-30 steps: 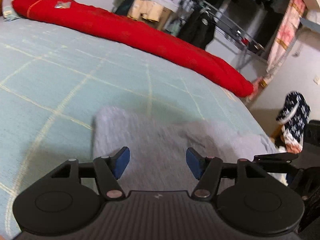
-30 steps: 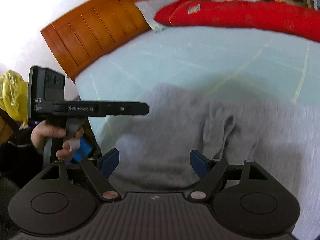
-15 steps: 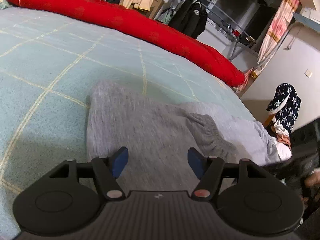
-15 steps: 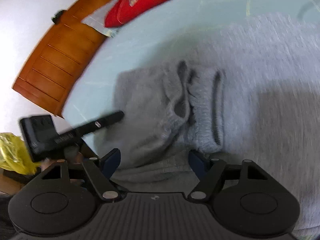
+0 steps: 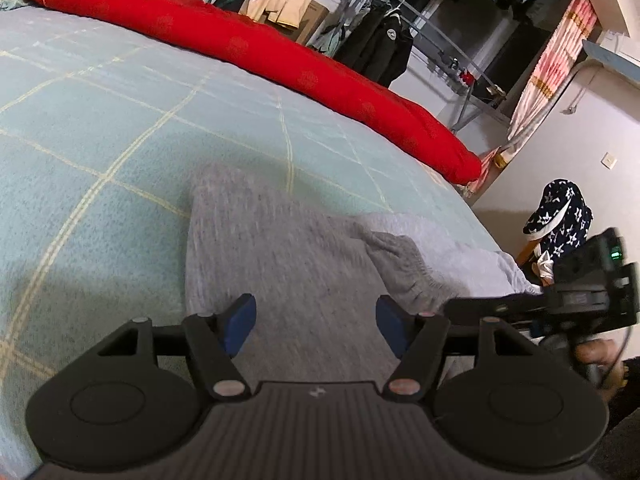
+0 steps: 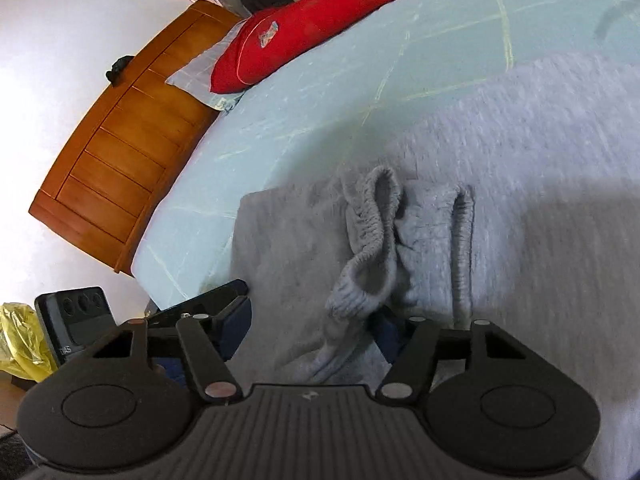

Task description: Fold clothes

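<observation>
A grey knit garment [image 5: 280,256] lies on the pale green checked bedspread [image 5: 100,128], near the bed's front edge. In the right wrist view the same garment [image 6: 520,152] fills the right half, with its ribbed cuffs [image 6: 372,216] bunched in the middle. My left gripper [image 5: 316,322] hovers open just above the garment's flat part, nothing between its blue pads. My right gripper [image 6: 316,330] is open too, low over the garment, with a ribbed cuff lying between its fingers. The right gripper's body and a hand show at the far right of the left wrist view.
A long red bolster [image 5: 260,48] runs along the far side of the bed. A wooden headboard [image 6: 120,152] stands at the bed's end. A clothes rack with dark garments [image 5: 380,40] and a star-patterned cloth [image 5: 560,216] lie beyond the bed. A yellow bag [image 6: 16,332] sits on the floor.
My right gripper has swung down and closer to the garment, so the ribbed cuffs now lie between its fingers. My left gripper's view has shifted slightly, and the right gripper has come into it.
</observation>
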Available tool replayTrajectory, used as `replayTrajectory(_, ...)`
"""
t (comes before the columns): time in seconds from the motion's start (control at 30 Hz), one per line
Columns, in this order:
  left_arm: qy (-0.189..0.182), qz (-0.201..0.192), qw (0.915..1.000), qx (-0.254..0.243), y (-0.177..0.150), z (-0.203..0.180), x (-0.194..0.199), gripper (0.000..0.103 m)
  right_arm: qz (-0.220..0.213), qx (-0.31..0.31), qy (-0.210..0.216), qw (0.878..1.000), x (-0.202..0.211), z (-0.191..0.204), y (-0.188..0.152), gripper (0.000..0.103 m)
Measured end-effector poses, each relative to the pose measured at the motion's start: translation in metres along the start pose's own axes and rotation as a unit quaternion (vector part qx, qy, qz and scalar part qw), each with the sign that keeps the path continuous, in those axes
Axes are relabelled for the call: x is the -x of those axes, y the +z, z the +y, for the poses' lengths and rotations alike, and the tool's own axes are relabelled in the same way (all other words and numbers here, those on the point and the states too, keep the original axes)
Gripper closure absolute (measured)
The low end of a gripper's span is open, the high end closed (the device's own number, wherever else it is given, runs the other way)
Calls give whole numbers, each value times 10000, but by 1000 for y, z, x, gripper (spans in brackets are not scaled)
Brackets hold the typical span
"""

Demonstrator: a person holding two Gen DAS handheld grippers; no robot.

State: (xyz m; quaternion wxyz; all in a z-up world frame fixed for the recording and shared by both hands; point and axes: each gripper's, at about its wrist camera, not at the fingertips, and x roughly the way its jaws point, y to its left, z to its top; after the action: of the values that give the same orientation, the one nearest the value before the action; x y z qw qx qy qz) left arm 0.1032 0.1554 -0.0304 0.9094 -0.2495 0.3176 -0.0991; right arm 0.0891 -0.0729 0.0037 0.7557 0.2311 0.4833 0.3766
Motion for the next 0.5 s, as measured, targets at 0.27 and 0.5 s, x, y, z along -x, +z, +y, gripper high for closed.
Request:
replayTrajectory(0.27,-153,48,9998,154,0,9,-4,37,-210,-533,101,9983,-10,-29,-4,83)
replayTrajectory(0.5,-237,-48,9997,-77,4,-5,13,34,-368,244,14,9990,23,25,-3,84)
